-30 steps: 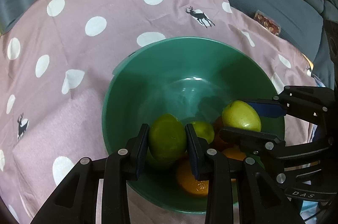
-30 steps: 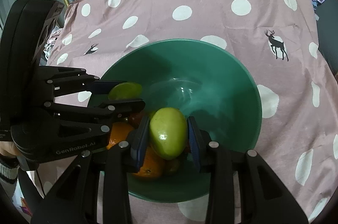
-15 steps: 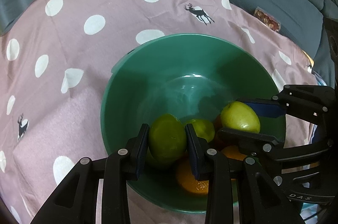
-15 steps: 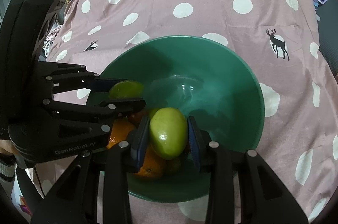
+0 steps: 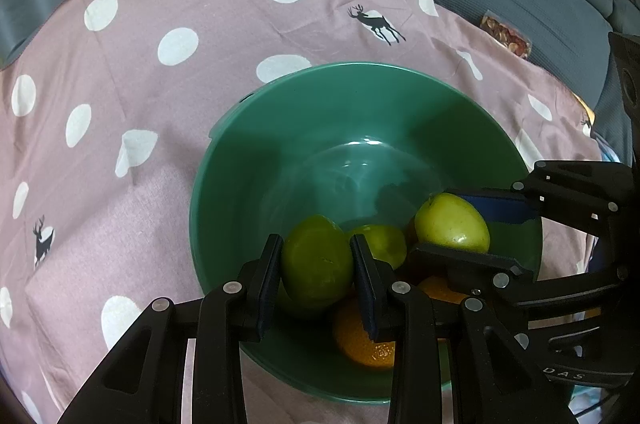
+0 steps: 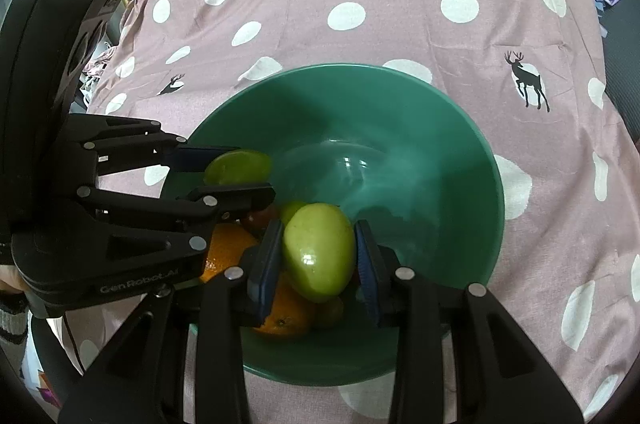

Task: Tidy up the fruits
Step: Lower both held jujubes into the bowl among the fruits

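Green fruits [image 5: 316, 260] [image 6: 320, 258] gripped, above bowl [image 5: 280, 128]

Green bowl [image 5: 240, 160]; pink white-dotted cloth [image 5: 180, 4]; black tools.

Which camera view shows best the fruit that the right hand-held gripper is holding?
The right wrist view: the pale green fruit sits centred between the right hand-held gripper pads, above the green bowl. The left wrist view shows it smaller, at the side, with one finger partly covering it.
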A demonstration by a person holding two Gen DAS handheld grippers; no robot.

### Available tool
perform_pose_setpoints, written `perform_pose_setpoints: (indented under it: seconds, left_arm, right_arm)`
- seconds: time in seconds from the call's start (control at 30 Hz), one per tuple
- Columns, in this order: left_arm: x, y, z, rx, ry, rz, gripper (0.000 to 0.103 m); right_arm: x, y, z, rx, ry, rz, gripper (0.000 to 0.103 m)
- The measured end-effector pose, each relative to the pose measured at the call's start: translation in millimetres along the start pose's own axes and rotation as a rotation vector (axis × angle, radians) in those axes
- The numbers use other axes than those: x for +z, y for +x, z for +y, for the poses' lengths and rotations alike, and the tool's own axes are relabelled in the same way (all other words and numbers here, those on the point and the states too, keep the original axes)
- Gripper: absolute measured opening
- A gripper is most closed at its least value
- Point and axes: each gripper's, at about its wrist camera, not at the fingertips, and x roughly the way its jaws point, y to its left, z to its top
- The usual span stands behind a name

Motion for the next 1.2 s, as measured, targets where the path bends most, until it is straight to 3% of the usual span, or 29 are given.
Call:
perform_pose_setpoints:
  seconds: [1.2]
  left_arm:
    - [1.1, 1.4, -2.7, 0.013, 0.006, 0.020, 0.034]
  right_arm:
    - [-0.9, -1.9, -0.5, 0.003, 0.014, 0.003, 0.037]
